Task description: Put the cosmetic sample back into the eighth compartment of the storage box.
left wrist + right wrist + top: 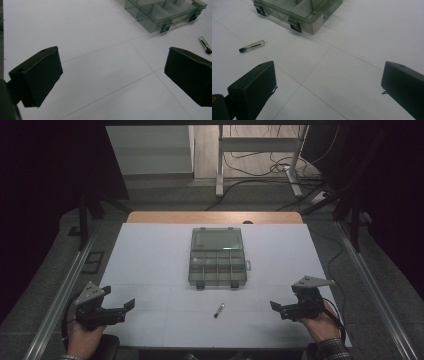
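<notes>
A clear grey compartment box (217, 257) lies open in the middle of the white table (150, 255), its lid folded back and its dividers showing. A small clear vial with a black cap (219, 310) lies on the table in front of the box. My left gripper (125, 306) rests low at the near left, open, with nothing between its jaws. At the near right my right gripper (276, 308) is open and empty too. The box (165, 12) and vial (205, 45) show at the upper right of the left gripper view; the box (299, 12) and vial (252, 46) sit upper left in the right gripper view.
The white table's far edge ends in a wooden strip (215, 217). Metal rails (60, 290) run along both sides. Beyond the table stand a white frame (260, 155) and loose cables (260, 167) on the floor.
</notes>
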`<state>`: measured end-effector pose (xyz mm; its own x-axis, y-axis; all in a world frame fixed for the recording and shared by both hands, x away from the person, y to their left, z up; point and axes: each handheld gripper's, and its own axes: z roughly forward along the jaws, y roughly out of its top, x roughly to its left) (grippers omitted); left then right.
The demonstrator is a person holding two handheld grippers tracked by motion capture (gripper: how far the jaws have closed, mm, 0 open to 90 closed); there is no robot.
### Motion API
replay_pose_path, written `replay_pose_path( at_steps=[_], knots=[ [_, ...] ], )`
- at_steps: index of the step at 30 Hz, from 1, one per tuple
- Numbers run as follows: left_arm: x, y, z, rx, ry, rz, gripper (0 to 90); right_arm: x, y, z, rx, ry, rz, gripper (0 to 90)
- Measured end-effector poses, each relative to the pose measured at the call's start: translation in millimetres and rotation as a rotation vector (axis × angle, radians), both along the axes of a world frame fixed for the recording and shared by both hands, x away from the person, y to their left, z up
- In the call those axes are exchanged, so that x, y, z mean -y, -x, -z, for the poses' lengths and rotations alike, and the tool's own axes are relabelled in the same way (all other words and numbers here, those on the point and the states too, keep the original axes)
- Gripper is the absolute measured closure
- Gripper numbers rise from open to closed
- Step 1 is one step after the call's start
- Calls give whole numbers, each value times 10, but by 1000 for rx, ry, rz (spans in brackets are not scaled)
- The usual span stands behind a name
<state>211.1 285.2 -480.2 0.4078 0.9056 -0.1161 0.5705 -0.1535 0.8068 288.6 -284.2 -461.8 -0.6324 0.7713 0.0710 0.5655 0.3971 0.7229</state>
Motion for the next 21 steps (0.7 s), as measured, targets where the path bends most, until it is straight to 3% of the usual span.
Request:
replay_pose_path(
  at_steps=[6, 13, 21],
  knots=[
    [0, -2, 1, -1, 1, -1, 18, -98, -30, -14, -24, 9, -45, 2],
    [-2, -3, 1, -2, 3, -1, 19, -246, -61, -19, -35, 63, -62, 0],
    [-7, -4, 2, -4, 6, 0, 19, -446, -106, -59, -60, 83, -94, 0]
  ],
)
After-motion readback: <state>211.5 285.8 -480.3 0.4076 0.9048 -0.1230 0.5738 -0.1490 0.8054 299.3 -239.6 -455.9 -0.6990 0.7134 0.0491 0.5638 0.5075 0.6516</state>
